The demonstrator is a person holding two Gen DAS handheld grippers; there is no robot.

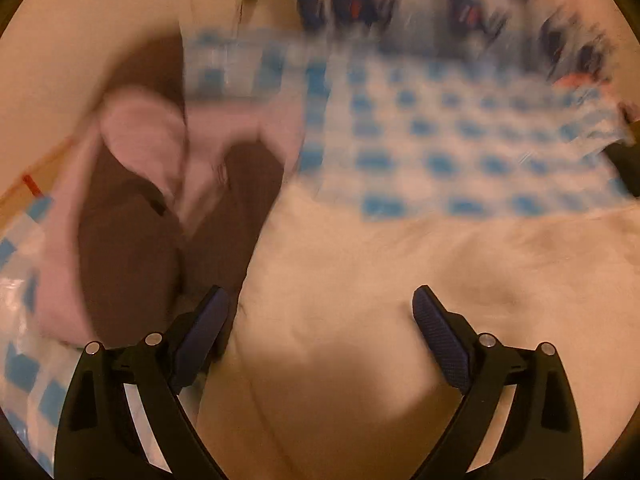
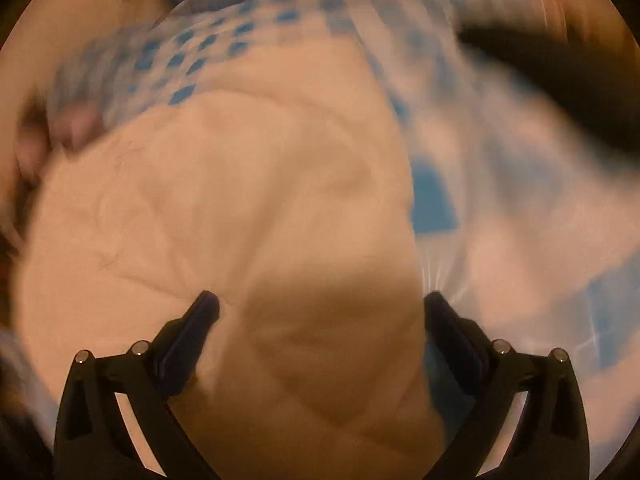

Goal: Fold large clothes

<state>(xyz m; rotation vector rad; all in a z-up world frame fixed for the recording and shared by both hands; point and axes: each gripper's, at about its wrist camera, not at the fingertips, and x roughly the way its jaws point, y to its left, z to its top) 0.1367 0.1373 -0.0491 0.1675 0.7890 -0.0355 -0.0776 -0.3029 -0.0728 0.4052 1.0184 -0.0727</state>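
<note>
A large cream garment [image 1: 400,280] lies spread on a blue-and-white checked cloth [image 1: 440,136]. My left gripper [image 1: 320,312] is open just above the garment's left part, its jaws wide apart with nothing between them. In the right wrist view the same cream garment [image 2: 224,208] fills the middle, wrinkled, its right edge running down the frame. My right gripper [image 2: 320,312] is open over that edge, one jaw above the garment and the other above the checked cloth [image 2: 520,220]. Both views are motion-blurred.
A pile of brown and pink clothes [image 1: 160,184] lies left of the cream garment. Dark blue items with red marks [image 1: 352,4] line the far side. A dark object [image 2: 560,72] is at the upper right of the right wrist view.
</note>
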